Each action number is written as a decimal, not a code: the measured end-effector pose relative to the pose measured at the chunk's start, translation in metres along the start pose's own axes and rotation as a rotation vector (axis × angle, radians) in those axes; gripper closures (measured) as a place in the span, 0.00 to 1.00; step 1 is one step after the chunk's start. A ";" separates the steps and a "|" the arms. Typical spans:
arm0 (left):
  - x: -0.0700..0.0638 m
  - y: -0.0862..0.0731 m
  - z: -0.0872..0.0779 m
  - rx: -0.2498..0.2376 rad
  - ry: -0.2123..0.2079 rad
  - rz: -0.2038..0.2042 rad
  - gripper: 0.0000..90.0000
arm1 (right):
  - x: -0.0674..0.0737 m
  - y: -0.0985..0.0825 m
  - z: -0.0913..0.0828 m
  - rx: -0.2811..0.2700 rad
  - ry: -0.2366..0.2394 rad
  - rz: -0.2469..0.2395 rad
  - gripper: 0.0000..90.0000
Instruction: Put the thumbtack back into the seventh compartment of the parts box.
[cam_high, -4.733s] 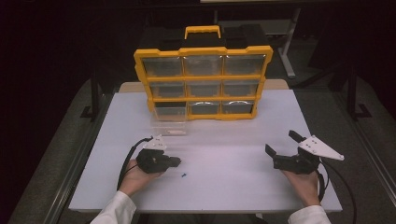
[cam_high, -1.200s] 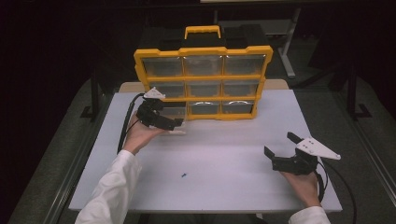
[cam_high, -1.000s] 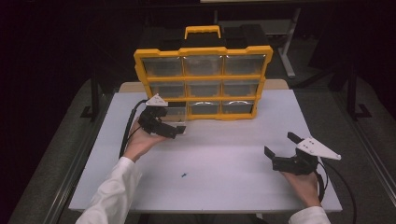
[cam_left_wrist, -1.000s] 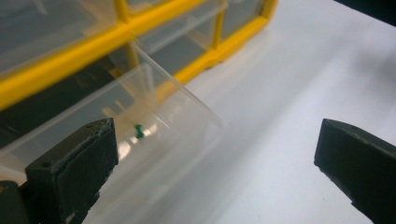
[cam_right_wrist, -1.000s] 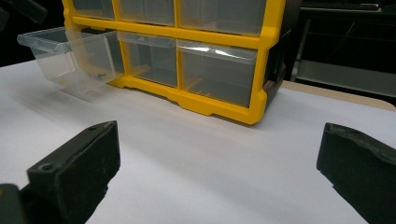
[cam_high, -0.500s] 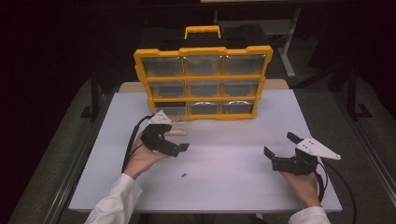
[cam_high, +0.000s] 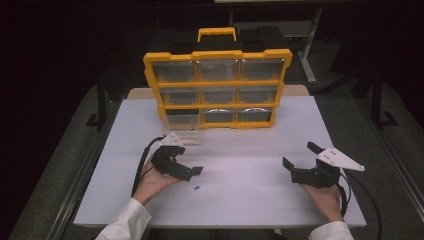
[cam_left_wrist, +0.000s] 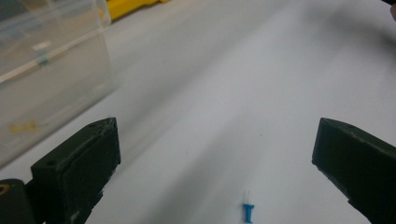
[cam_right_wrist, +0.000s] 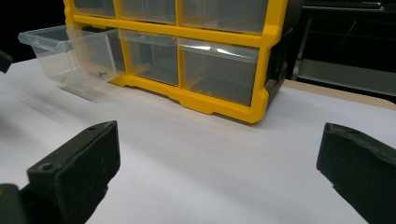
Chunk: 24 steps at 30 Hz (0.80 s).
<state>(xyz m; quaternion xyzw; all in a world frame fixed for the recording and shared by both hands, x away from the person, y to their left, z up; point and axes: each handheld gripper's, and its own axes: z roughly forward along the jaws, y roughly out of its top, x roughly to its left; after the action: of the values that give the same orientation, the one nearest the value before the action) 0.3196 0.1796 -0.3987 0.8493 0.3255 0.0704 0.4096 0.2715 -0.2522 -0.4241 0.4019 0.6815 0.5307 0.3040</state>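
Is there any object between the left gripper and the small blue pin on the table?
Nothing visible stands between them. The left gripper is open, and the blue pin lies on bare white table in the gap between the jaws. The pulled-out clear drawer stands off to one side, apart from the pin.

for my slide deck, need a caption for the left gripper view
Open left gripper fingers frame a small blue pin on the white table, beside a clear drawer.
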 end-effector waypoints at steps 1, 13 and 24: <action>-0.001 -0.007 0.002 0.008 -0.008 -0.005 0.01 | 0.000 0.000 0.000 0.001 0.000 -0.002 0.00; -0.007 -0.025 0.008 0.035 -0.028 -0.012 0.09 | 0.000 0.000 -0.001 -0.004 -0.002 0.001 0.00; -0.022 -0.037 0.012 0.073 -0.020 0.034 0.38 | 0.000 0.001 -0.002 -0.011 -0.002 0.005 0.00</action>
<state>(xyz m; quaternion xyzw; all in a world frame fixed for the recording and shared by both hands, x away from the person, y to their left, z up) 0.2889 0.1757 -0.4306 0.8698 0.3093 0.0566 0.3803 0.2705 -0.2531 -0.4227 0.4025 0.6774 0.5346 0.3056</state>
